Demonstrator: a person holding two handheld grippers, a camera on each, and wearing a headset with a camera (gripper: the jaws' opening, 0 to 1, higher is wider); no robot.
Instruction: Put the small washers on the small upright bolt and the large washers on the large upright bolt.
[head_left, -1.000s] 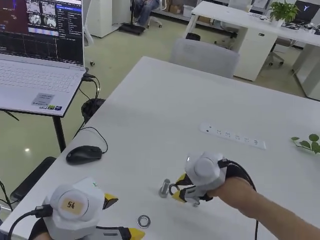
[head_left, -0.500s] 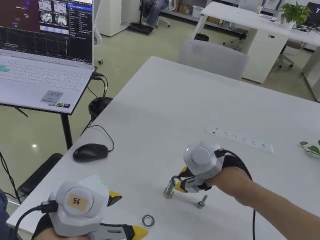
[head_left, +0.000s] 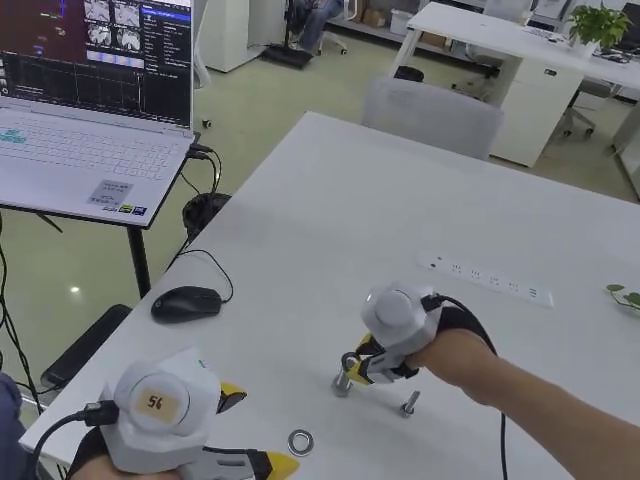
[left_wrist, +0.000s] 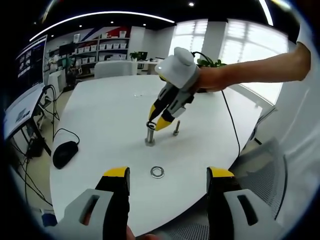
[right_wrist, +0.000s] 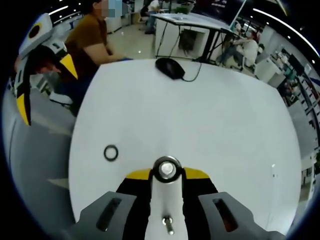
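The large upright bolt (left_wrist: 149, 138) stands on the white tabletop (head_left: 330, 230). Right at its top sits the held washer (right_wrist: 167, 169), pinched between the yellow tips of the right claw (head_left: 352, 368), which leans down onto it from the person's right side. Near the big bolt, a little to its right and not touching it, stands the small upright bolt (head_left: 408, 404). Closer to the person a loose washer (head_left: 300, 441) lies flat on the tabletop, apart from both bolts. The left claw (left_wrist: 168, 173) hangs low by the near edge, its tips spread wide with nothing between them, and the loose washer lies just ahead of it. Off to the left rests a black mouse (head_left: 186, 302) with its cable. A white power strip (head_left: 490, 280) lies toward the far side, and an open laptop (head_left: 80, 150) sits on a stand beside the tabletop.
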